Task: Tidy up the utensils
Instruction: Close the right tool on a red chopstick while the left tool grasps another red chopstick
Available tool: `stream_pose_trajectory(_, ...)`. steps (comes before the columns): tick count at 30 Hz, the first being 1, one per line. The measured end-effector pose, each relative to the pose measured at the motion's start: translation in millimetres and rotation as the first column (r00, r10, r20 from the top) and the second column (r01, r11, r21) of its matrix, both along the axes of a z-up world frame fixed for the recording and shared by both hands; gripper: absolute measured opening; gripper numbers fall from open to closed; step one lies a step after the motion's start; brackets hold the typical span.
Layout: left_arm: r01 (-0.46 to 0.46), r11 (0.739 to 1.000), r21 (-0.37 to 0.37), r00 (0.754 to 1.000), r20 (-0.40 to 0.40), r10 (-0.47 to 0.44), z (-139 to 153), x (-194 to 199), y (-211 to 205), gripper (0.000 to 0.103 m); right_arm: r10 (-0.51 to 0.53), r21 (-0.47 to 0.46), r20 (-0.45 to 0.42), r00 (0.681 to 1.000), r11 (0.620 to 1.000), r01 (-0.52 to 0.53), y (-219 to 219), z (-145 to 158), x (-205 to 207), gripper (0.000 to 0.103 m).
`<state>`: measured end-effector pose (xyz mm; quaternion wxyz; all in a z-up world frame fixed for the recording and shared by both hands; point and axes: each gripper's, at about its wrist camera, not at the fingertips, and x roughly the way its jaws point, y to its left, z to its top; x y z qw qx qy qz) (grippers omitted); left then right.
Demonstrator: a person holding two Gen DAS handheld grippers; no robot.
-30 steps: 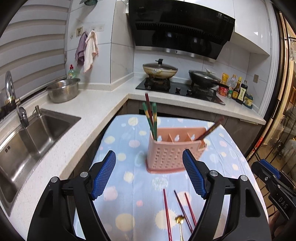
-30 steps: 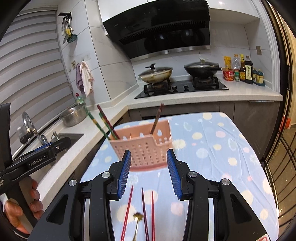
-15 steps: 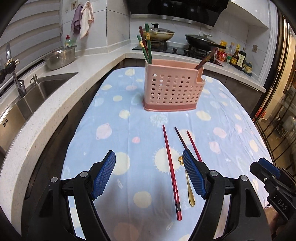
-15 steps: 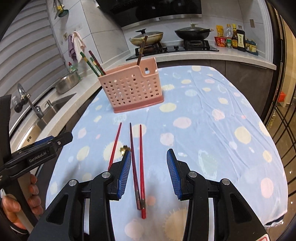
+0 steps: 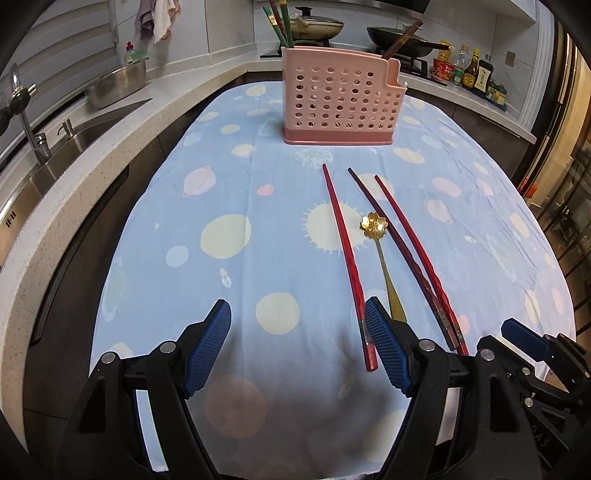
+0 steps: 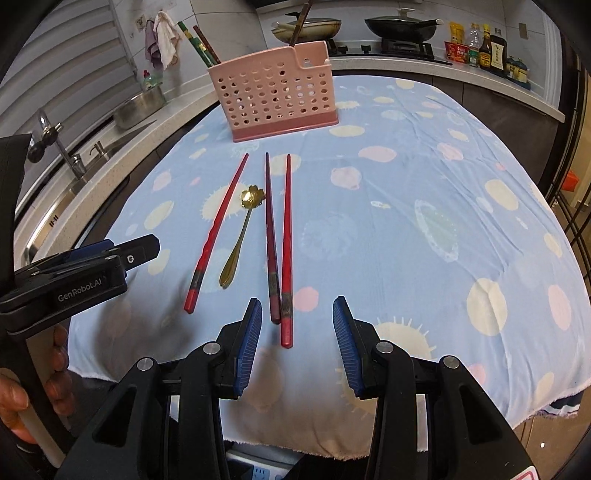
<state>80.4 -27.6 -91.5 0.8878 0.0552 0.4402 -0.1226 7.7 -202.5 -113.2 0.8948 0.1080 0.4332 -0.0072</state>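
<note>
right gripper: jaws wide, empty, red chopstick end between them | chopstick points away toward pink holder | left gripper: jaws wide, empty, farther

Kitchen setting: a bench draped in a pale blue cloth printed with suns and planets stands beside an L-shaped speckled white countertop. A steel sink with faucet lies along the window blinds; white tiled walls back a gas hob bearing two pans.
</note>
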Motion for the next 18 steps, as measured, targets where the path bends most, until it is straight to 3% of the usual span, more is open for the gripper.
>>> stream_pose_trajectory(10, 0.02, 1.0, 0.013, 1.0, -0.021, -0.02, -9.4, -10.0, -2.6, 0.071, 0.039, -0.023, -0.043, 0.998, 0.999, -0.04, 10.1, -17.0, 0.7, 0.032)
stream_pose_trajectory(18, 0.049, 0.999, 0.015, 0.998, -0.039, -0.049, -16.7, -12.6, -10.8, 0.071, 0.023, -0.022, -0.051, 0.998, 0.999, -0.024, 1.6, -24.0, 2.9, 0.012)
